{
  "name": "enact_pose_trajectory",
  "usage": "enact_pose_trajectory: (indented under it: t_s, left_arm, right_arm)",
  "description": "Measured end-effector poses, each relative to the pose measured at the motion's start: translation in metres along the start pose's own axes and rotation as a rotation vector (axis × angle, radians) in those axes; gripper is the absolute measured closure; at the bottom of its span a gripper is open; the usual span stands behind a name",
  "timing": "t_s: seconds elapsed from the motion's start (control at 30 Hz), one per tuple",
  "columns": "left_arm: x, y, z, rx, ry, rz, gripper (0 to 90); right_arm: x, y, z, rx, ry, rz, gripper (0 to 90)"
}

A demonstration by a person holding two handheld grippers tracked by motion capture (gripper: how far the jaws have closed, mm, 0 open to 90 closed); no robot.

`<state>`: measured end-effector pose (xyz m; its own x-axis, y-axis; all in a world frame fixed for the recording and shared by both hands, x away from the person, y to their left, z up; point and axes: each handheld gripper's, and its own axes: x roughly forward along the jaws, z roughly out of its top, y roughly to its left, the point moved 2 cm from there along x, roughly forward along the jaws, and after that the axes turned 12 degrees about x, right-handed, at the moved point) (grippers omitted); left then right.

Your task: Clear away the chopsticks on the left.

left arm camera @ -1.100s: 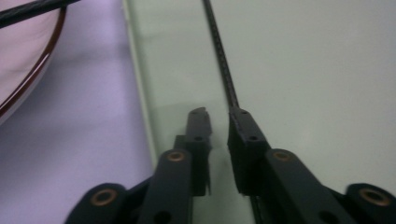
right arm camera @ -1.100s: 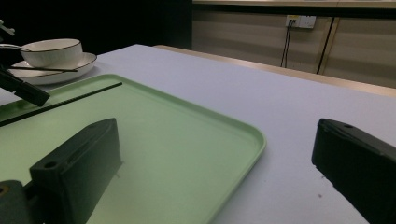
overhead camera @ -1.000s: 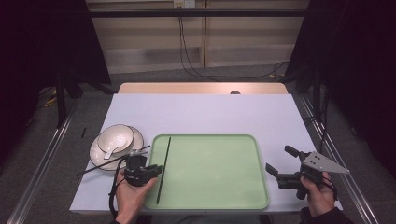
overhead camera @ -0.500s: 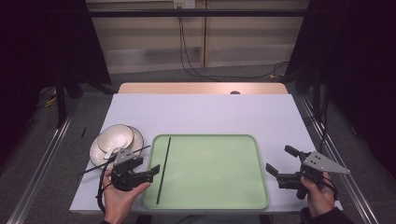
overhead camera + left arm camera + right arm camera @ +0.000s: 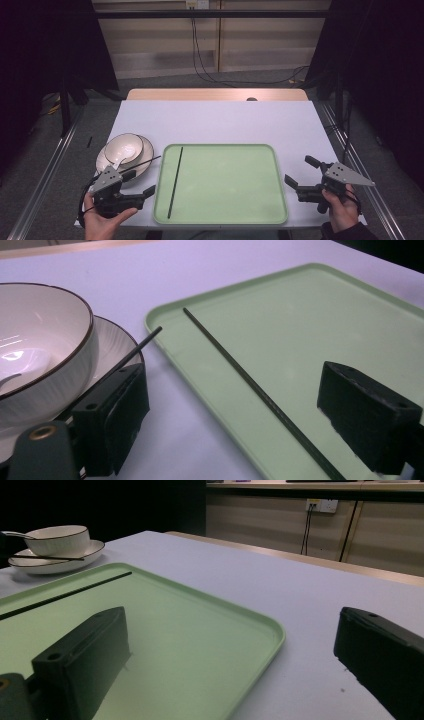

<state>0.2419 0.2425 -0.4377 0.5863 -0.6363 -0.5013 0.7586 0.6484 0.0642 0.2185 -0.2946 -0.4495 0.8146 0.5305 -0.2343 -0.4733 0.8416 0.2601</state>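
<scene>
Lying along the left side of the pale green plastic tray (image 5: 225,190), one thin black chopstick (image 5: 175,181) sits free; left gripper (image 5: 135,184) and right gripper (image 5: 301,171) both gape empty.

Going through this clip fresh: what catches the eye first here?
The big green tray at the table's near middle, with one black chopstick lying along its left side. Left of it, a bowl sits on a plate, a second chopstick resting across the plate. The left gripper and right gripper flank the tray, both open.
</scene>
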Motion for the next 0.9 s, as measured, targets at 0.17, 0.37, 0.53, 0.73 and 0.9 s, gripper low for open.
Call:
enact_pose_trajectory:
  t_s: [0.17, 0.37, 0.53, 0.73, 0.9]
  left_arm:
    - [-0.013, 0.007, -0.004, 0.049, -0.011, -0.004, 11.2]
    - [-0.034, 0.025, -0.009, 0.032, -0.083, -0.019, 8.1]
    - [-0.043, 0.042, -0.016, 0.051, -0.067, -0.011, 11.8]
    - [-0.046, 0.068, -0.021, 0.103, -0.048, 0.056, 15.5]
    - [-0.046, 0.084, -0.026, 0.116, 0.013, 0.023, 25.8]
  right_arm:
    - [0.0, 0.0, 0.0, -0.003, 0.002, 0.002, 0.7]
    - [0.0, 0.0, 0.0, 0.0, -0.001, -0.002, 0.8]
    - [0.0, 0.0, 0.0, -0.002, -0.002, -0.002, 0.7]
    - [0.0, 0.0, 0.0, 0.004, -0.001, -0.006, 0.7]
    - [-0.001, -0.001, 0.0, -0.003, 0.0, -0.009, 0.6]
